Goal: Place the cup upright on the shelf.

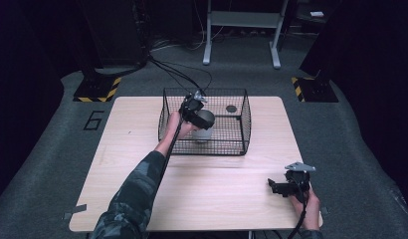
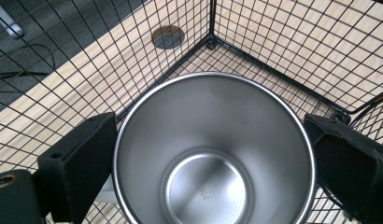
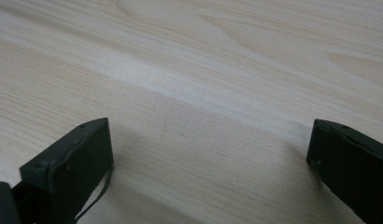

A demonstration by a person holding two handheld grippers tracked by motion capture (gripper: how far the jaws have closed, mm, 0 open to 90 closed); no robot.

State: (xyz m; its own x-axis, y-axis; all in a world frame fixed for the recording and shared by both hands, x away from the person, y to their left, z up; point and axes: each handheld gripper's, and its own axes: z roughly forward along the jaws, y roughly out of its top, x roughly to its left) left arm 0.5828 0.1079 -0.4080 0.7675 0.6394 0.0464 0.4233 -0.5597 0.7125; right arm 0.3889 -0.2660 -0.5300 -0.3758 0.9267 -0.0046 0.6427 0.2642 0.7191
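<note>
Shiny round stainless steel cup (image 2: 213, 154) sits upright between the left gripper (image 2: 213, 158) jaws, grasped at the rim for placing inside the black wire mesh basket (image 1: 244, 119) on the light wooden counter (image 1: 212, 194); right gripper (image 1: 284, 186) idles low, jaws spread, empty.

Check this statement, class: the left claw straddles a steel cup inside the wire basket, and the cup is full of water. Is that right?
Not quite. The left claw does straddle the steel cup inside the wire basket, but the cup is empty: the left gripper view looks straight down onto its bare, dry metal bottom. Whether the jaws press its sides is unclear.
</note>
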